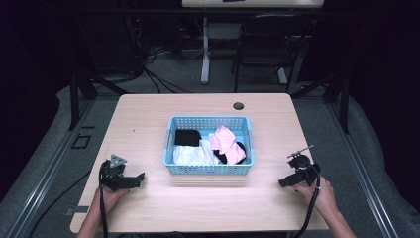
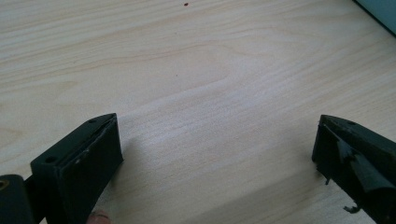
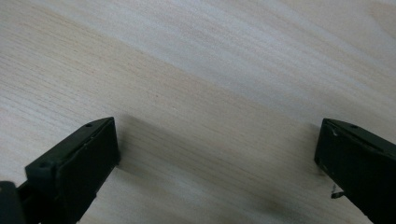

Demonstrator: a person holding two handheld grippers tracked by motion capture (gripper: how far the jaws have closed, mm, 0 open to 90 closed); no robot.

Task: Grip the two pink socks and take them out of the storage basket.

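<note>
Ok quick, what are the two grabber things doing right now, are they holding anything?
Left gripper: open, holding nothing, over the bare table.
Right gripper: open, holding nothing.

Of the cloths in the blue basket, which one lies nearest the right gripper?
The pink cloth, draped at the basket's right end; the white cloth and the black cloth lie further toward the left side.

Item: my blue slatted basket (image 1: 208,169), mid-table toward the far edge, upright, holding white (image 1: 190,154), black (image 1: 186,137) and pink (image 1: 225,141) cloths.
</note>
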